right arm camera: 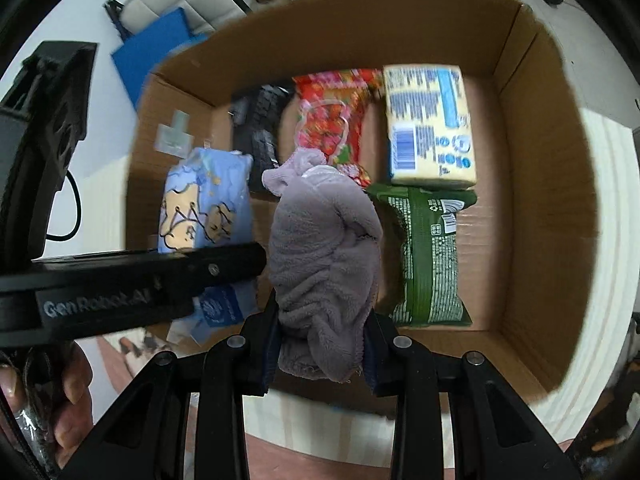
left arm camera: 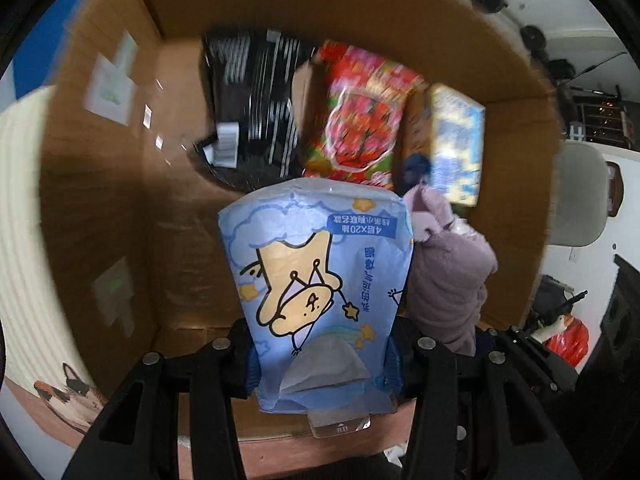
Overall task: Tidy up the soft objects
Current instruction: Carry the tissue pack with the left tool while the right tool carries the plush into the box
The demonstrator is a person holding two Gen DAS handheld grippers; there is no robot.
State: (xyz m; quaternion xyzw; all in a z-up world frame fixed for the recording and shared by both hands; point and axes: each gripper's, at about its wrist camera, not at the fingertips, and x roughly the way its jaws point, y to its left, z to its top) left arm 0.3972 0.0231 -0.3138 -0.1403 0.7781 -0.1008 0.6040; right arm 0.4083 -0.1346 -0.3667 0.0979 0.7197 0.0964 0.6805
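Blue rubber pads of the left gripper [left arm camera: 322,360] clamp a light-blue cartoon tissue pack [left arm camera: 316,280]; the right gripper [right arm camera: 322,354] pinches a bunched lilac fleece cloth [right arm camera: 324,252]. Both hang over the open cardboard box [right arm camera: 532,160], where black [right arm camera: 260,136], red strawberry [right arm camera: 334,120], yellow [right arm camera: 430,124] and green [right arm camera: 428,256] packs lie.
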